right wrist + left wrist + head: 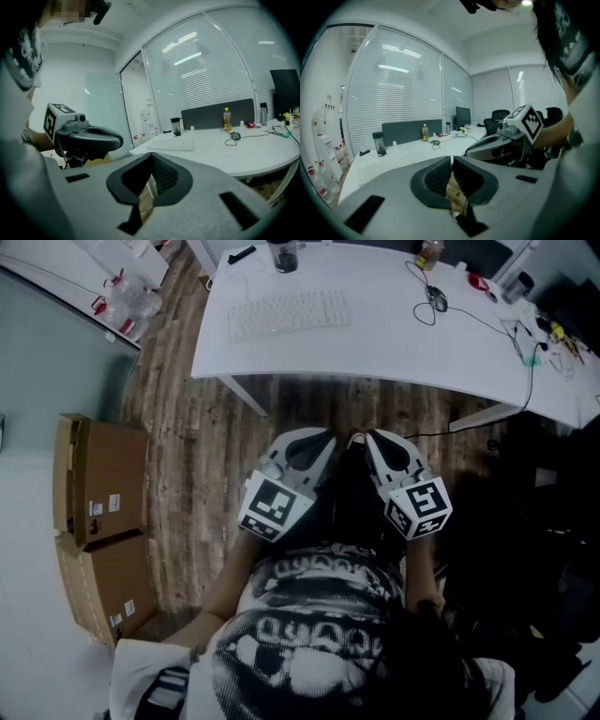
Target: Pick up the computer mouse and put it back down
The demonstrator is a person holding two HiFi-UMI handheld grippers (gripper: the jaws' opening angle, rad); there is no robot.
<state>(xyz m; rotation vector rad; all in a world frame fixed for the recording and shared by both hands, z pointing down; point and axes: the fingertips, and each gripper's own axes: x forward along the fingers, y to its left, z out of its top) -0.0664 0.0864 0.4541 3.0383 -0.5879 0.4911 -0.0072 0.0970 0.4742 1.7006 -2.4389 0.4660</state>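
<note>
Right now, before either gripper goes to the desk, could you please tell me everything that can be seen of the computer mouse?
The computer mouse is small, dark and rounded, and looks like plastic. It lies flat on the white desk, towards the far edge, close in front of a yellowish bottle. Its thin dark cable makes a loop beside it and then runs on across the desk. Apart from the desk and the cable, nothing touches it.

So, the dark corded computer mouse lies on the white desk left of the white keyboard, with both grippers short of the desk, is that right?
Not quite: in the head view the dark corded computer mouse lies right of the white keyboard on the white desk; left gripper and right gripper are short of the desk.
</note>
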